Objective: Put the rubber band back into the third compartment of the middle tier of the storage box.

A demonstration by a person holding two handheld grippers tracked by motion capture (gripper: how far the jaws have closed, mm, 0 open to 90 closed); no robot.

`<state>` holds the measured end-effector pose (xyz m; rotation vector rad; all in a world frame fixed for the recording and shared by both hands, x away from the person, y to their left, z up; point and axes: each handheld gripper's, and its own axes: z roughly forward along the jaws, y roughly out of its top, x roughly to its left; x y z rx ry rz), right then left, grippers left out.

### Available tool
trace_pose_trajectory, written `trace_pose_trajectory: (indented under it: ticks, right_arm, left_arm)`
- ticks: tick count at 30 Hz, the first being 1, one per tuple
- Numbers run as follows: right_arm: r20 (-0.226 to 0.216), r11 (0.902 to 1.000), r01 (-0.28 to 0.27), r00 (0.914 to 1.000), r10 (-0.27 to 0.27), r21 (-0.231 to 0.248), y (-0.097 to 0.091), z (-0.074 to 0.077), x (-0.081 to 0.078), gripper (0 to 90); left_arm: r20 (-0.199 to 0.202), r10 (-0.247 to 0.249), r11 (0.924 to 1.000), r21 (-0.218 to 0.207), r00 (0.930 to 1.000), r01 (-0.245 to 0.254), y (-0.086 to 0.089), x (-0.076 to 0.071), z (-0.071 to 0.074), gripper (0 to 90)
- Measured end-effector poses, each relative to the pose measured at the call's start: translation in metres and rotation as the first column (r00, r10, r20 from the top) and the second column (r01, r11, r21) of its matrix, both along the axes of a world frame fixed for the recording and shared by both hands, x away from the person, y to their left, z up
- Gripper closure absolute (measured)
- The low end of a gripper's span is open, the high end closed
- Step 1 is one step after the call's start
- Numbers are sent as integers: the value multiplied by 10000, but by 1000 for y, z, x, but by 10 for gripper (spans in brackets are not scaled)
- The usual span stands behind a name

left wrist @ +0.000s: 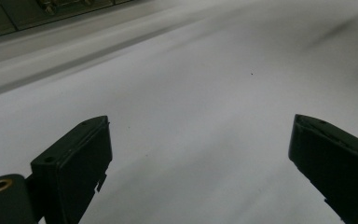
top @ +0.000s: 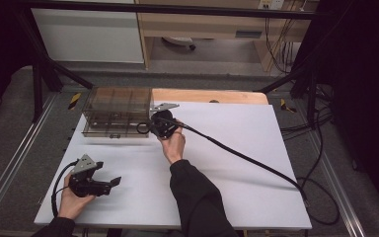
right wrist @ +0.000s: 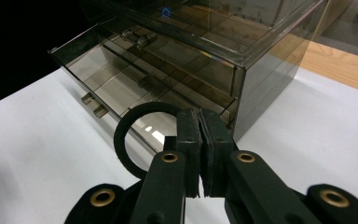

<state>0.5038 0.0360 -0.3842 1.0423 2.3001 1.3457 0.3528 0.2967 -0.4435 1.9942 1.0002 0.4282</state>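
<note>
Ring (top: 143, 128) first: from the high view it's a thin black hoop pinched in my right gripper (top: 154, 127), held right at the front of the smoky clear drawer box (top: 116, 111) at the far left of the white table (top: 237, 163). My guess is it's headed into a drawer. I'd come in slow and level, keep the hoop above the drawer lip, and not let go until it's well over a compartment. My left gripper (top: 114, 181) sits near the front-left corner, well apart from all that.

Left gripper view: fingers (left wrist: 74, 161) spread wide, nothing between them, just bare table under them. Fine to leave it parked.

Right gripper view: pads (right wrist: 189, 140) pressed together on the ring's (right wrist: 126, 135) edge, so the hoop sticks out to the side. It looks flat, matte, rubbery, an open circle. One drawer (right wrist: 107, 84) is pulled out, with dividers inside and small knobs on its front. Since the grip is on the rim only, I'd avoid bumping the drawer wall or it may twist.
</note>
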Motion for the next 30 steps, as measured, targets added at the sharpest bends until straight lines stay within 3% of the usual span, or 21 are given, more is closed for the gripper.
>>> trace_pose_trajectory:
  ticks: [10, 30]
  right_arm:
    - [103, 9997, -2, 9999, 4, -228, 16, -4, 9, 878]
    - [97, 9990, 238, 9997, -235, -385, 30, -14, 25, 876]
  left_arm:
    - [13, -32, 10000, 31, 10000, 32, 1, 0, 0, 56]
    - [-7, -58, 10000, 12, 10000, 58, 1, 0, 0, 57]
